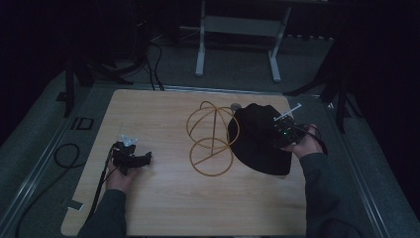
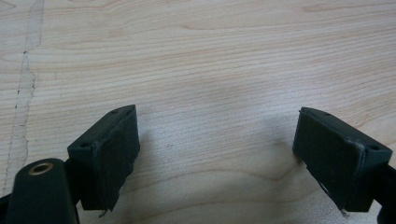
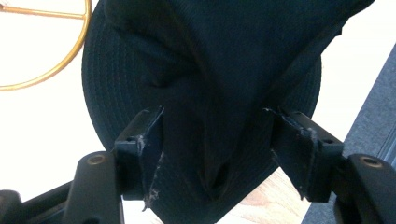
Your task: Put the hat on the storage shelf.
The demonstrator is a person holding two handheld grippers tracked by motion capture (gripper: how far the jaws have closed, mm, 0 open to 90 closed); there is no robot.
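While both grippers sit over the pale wood-grain table point(image 1: 163, 208), places are given from the wire stand
Wire stand point(image 1: 212, 139): thin golden rod bent into rings and arcs, at the table's middle
Hat point(image 1: 257, 141): black ribbed fabric, round brim, crumpled crown, touching the stand's right side
Right gripper point(image 3: 217, 140): jaws wide, flanking a fold of the crown, frayed pads point(image 3: 152, 140) just beside the cloth
Left gripper point(image 2: 217, 154): jaws wide, bare grain between them, well left of the stand
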